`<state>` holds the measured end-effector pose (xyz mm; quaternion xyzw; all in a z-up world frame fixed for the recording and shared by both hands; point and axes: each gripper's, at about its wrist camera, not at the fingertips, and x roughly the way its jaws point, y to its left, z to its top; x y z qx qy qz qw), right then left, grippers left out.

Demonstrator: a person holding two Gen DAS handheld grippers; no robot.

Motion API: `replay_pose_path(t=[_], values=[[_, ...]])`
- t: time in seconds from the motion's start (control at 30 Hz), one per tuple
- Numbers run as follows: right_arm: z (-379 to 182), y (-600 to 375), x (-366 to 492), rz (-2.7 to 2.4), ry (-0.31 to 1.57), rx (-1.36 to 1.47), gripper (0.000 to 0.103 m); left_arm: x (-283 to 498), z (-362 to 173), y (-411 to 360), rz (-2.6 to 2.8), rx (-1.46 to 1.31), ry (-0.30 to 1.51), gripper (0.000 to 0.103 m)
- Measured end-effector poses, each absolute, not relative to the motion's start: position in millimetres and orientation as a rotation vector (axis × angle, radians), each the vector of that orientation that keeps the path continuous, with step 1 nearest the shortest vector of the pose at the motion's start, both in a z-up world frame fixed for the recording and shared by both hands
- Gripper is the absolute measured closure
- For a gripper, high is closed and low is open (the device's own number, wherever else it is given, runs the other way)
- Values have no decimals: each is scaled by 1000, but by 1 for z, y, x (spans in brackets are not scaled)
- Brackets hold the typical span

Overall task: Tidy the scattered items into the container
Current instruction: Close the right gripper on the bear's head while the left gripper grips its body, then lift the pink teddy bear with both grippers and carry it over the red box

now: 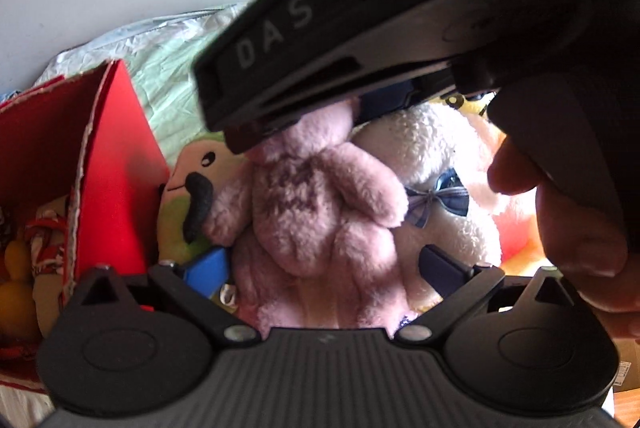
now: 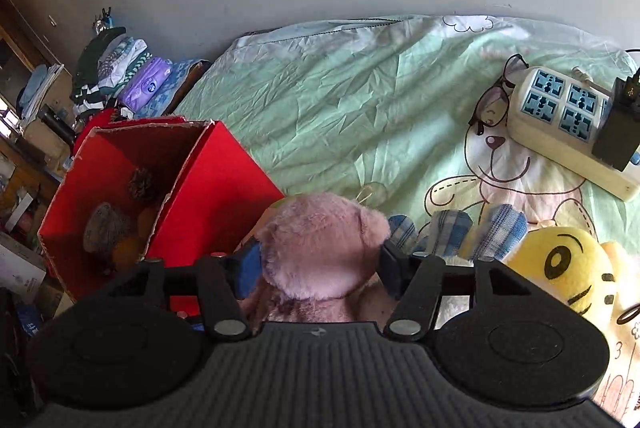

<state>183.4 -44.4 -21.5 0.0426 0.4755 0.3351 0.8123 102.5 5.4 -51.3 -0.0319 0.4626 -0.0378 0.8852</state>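
A pink plush bear (image 1: 316, 212) hangs between both grippers on the bed. My right gripper (image 2: 320, 264) is shut on the bear's head (image 2: 324, 248); its black body crosses the top of the left wrist view (image 1: 360, 40). My left gripper (image 1: 324, 268) has its blue pads on either side of the bear's legs, closed onto them. A red cardboard box (image 2: 216, 188) stands open at the left and holds a few small toys; it also shows in the left wrist view (image 1: 116, 168). A white plush with a blue bow (image 1: 436, 164), a green plush (image 1: 200, 164) and a yellow plush (image 2: 560, 268) lie nearby.
A power strip (image 2: 560, 116) and glasses (image 2: 496, 96) lie on the green bedsheet (image 2: 340, 100) at the right. Folded clothes (image 2: 128, 76) are stacked at the bed's far left corner. Cluttered shelves stand at the far left.
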Motion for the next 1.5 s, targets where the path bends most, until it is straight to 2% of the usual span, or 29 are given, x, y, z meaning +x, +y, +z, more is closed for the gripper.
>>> replay_pose_path(t=[0.1,0.17,0.23,0.57,1.03,1.33,1.5], values=[[-18,-55,184,710,1002,138,43,102,-48,7,-77,-63,946,13],[-12,-61,182,711,988,166,44,101,-44,8,-73,-55,934,22],[-6,-68,178,712,968,190,44,98,-39,9,-77,-54,920,24],[41,-95,150,691,845,241,44,80,6,-3,-118,-28,824,26],[90,-55,112,738,742,153,44,42,56,17,-54,-8,736,27],[91,18,101,880,713,242,44,4,73,79,120,26,698,27],[79,81,99,918,725,274,44,-6,69,142,183,23,692,28]])
